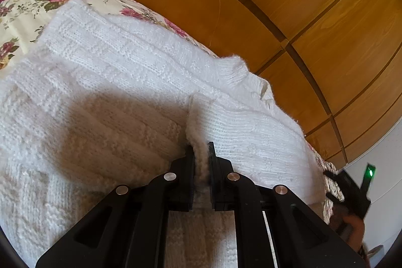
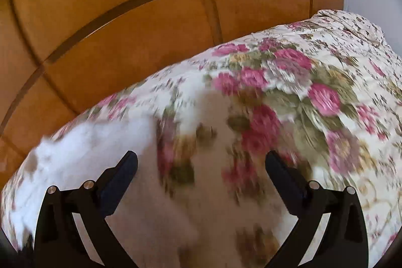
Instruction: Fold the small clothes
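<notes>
Spread fingers (image 2: 130, 162) over blurred floral bedspread (image 2: 314, 82)

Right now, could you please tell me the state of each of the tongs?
Left tongs: shut on a fold of the white knitted sweater.
Right tongs: open, holding nothing, above the floral bedspread.

Both views are bright with warm daylight, and the fisheye lens bends the wooden wardrobe panels (image 1: 251, 4) into curves with dark corners. The left wrist view is sharp, a soft shadow lying on the white knitted sweater (image 1: 105, 82). The right wrist view is smeared by motion blur across the floral bedspread (image 2: 289, 92).
</notes>
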